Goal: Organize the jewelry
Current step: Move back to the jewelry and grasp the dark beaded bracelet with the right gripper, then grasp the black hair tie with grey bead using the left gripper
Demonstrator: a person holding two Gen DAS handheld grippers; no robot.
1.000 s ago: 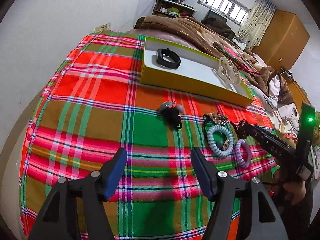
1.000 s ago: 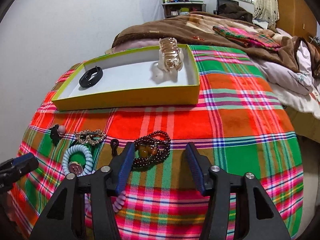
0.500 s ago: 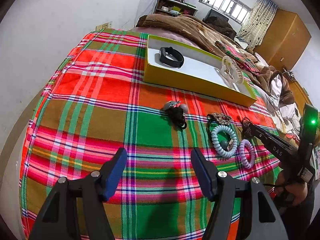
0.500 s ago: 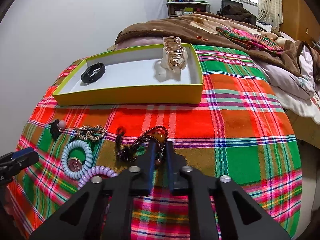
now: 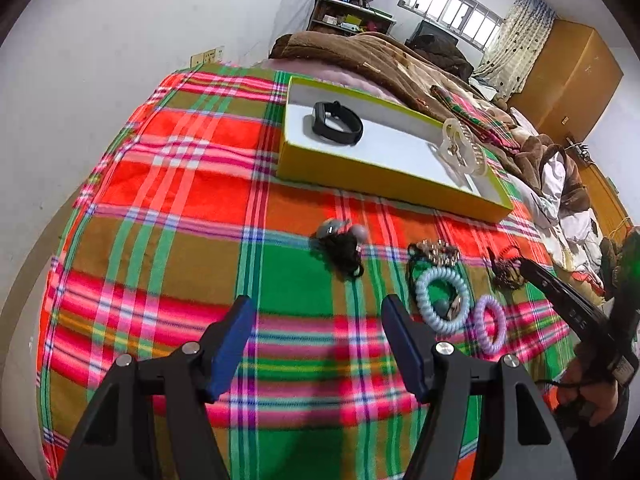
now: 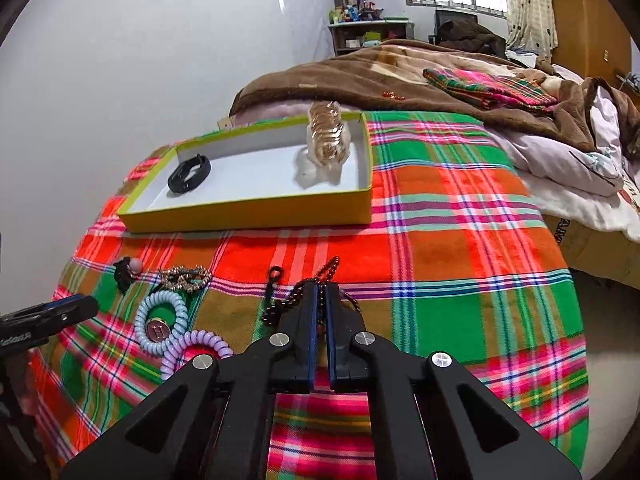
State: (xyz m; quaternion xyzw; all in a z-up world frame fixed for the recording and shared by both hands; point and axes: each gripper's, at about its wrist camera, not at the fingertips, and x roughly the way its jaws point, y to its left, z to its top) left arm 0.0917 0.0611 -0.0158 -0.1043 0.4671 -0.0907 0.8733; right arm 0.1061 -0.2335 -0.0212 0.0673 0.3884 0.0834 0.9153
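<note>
My right gripper is shut on a dark red bead bracelet, whose strands hang out at both sides just above the plaid blanket. From the left wrist view the same bracelet dangles at the right gripper's tip. A yellow-rimmed box holds a black band and an amber hair claw. On the blanket lie a pale blue coil tie, a lilac coil tie, a gold chain piece and a black tie with a bead. My left gripper hovers open over bare blanket.
The plaid blanket covers the bed's near end. A brown blanket and white bedding pile up behind and right of the box. A white wall runs along the left. A hand holds the right tool.
The right jaws went from open around the bead bracelet to shut on it, then rose slightly, pulling its strands off the blanket. The left gripper stayed put and open.
</note>
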